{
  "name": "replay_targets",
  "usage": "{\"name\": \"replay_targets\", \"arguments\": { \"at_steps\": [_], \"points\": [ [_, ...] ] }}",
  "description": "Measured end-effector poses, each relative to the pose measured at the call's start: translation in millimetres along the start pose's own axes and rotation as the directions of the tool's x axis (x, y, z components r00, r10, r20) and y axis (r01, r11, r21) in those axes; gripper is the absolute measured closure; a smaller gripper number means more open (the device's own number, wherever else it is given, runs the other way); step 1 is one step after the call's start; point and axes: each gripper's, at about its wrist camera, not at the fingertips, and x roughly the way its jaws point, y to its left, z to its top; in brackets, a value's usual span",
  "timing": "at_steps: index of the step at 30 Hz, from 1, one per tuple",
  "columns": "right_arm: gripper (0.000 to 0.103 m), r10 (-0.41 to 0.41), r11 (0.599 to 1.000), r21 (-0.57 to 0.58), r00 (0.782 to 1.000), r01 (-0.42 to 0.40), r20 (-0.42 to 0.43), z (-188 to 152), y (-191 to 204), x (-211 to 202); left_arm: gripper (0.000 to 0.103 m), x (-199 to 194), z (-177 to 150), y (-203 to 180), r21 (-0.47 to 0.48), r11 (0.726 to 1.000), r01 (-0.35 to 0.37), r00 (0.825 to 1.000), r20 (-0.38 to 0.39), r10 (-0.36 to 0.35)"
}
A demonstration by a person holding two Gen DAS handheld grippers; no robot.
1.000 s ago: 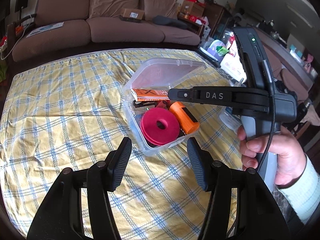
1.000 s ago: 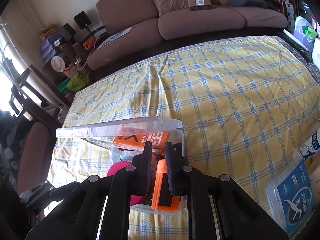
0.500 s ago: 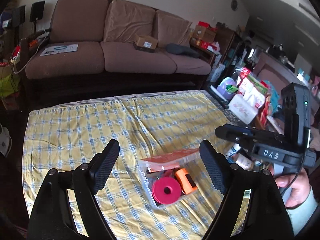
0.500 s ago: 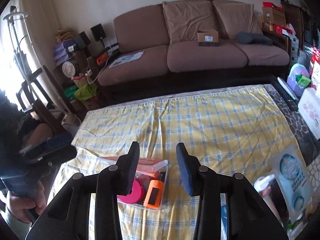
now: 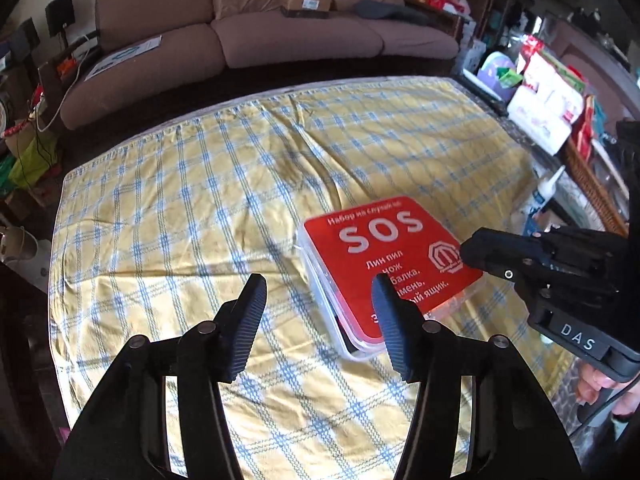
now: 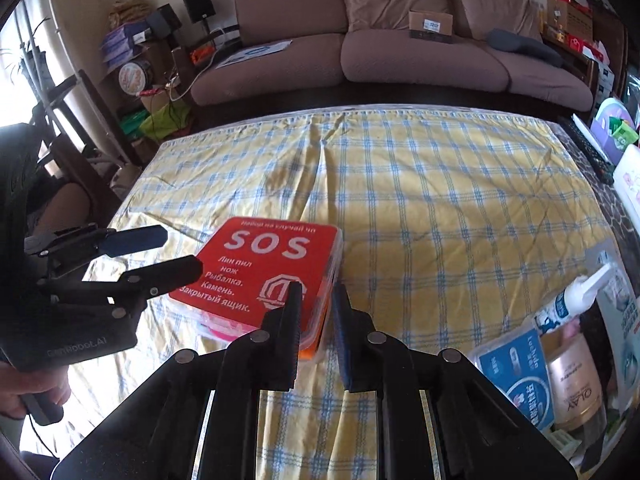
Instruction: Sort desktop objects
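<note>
A clear plastic box with a red SOS lid (image 5: pixel 384 264) lies shut on the yellow checked cloth (image 5: pixel 200 216). It also shows in the right wrist view (image 6: pixel 268 268), with pink and orange contents dimly visible through its side. My left gripper (image 5: pixel 318 292) is open and empty, just in front of the box's near-left edge. My right gripper (image 6: pixel 316 300) is open a narrow gap and empty, its fingers straddling the box's near right corner. In the left wrist view the right gripper (image 5: pixel 480 248) hovers at the box's right edge.
Bottles, a tube and packets (image 6: pixel 560 344) crowd the table's right side. A brown sofa (image 6: pixel 400 40) stands beyond the far edge. Boxes and clutter (image 5: pixel 552 92) sit at the far right.
The box lid has gone from open to shut flat, hiding the pink roll and orange item. Both grippers have come down close to the box again.
</note>
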Motion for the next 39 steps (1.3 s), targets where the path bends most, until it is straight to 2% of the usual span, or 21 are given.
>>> {"name": "replay_targets", "arguments": {
  "at_steps": [4,10,16,19,22,24,26,27,32,37,39],
  "points": [
    [0.087,-0.002,1.000,0.004,1.000,0.002,-0.018,-10.8,4.2,4.1,0.051,3.2,-10.5,3.5,-0.027,1.000,0.015,1.000,-0.011,-0.015],
    [0.086,0.000,1.000,0.012,1.000,0.000,-0.013,-16.7,4.6,7.2,0.051,6.3,-14.4,0.5,0.001,1.000,-0.006,1.000,-0.011,0.006],
    [0.084,-0.004,1.000,0.015,1.000,0.003,0.024,-23.6,5.5,8.6,0.050,11.1,-25.3,10.1,-0.058,0.998,0.032,0.999,0.021,-0.030],
    [0.084,-0.024,1.000,-0.007,0.997,0.025,0.077,-30.8,9.1,8.6,0.049,10.8,-29.3,3.7,-0.028,1.000,-0.001,0.998,0.062,0.003],
    [0.084,-0.003,0.998,0.056,0.994,-0.003,0.107,-35.5,2.7,8.8,0.049,12.7,-28.2,1.0,-0.041,0.999,-0.004,0.997,0.080,0.007],
    [0.084,0.023,0.995,0.092,0.996,-0.031,0.085,-32.2,-3.9,8.8,0.049,13.5,-23.4,1.4,-0.046,0.999,0.011,0.997,0.078,-0.007],
    [0.083,0.119,0.980,0.154,0.992,-0.122,0.031,-24.7,-18.1,8.7,0.049,12.3,-15.7,-1.4,-0.023,1.000,0.002,0.999,0.047,-0.001],
    [0.083,0.131,0.977,0.167,0.991,-0.131,0.008,-22.6,-23.3,7.9,0.050,10.8,-12.1,-3.0,-0.008,1.000,-0.009,0.999,0.035,0.009],
    [0.081,0.077,0.994,0.083,0.997,-0.077,-0.004,-6.6,-21.8,-11.0,0.052,-0.6,0.8,-11.7,0.046,0.999,-0.029,0.999,0.037,0.027],
    [0.081,0.042,0.999,0.007,0.991,-0.041,-0.125,-2.6,-9.6,11.8,0.052,13.5,1.1,-20.3,0.091,0.994,-0.054,0.998,-0.025,0.057],
    [0.081,0.029,1.000,-0.001,0.992,-0.030,-0.126,-3.1,-9.1,13.1,0.052,13.5,1.6,-21.6,0.103,0.993,-0.057,0.998,-0.030,0.060]
  ]
}}
